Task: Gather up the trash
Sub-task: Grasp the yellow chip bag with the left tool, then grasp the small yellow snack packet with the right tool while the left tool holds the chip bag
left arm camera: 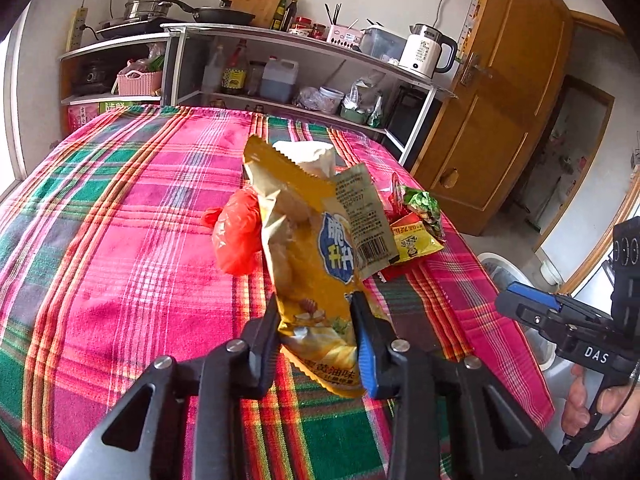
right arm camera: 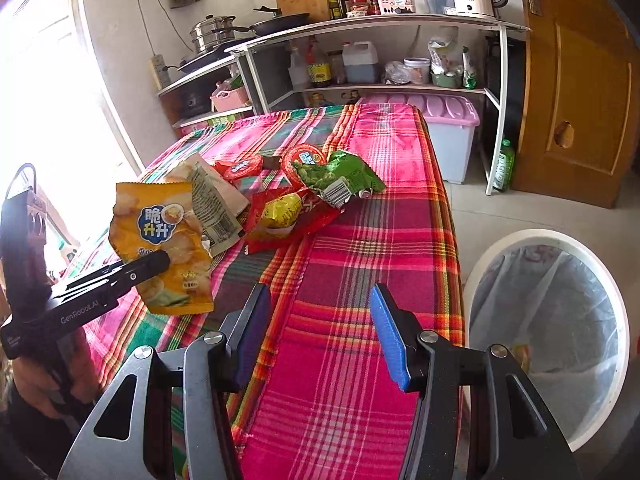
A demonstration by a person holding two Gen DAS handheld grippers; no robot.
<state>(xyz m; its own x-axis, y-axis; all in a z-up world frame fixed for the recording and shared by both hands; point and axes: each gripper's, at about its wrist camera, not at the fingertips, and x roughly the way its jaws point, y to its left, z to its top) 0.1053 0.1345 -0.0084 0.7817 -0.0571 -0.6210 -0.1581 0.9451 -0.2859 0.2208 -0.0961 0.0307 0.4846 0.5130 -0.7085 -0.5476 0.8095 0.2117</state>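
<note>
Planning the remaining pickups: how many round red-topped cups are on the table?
2. The right cup is behind the green packet; the left cup sits just left of it. More may be hidden.

My right gripper (left arm camera: 520,304) body reads "DAS". My left gripper (right arm camera: 160,260) arm reads "GenRobot.AI". Yellow chip bag (right arm camera: 160,248) logo: "脆升升". Kettle (left arm camera: 426,50) shows "55°". Other wrapper print unreadable.
</note>
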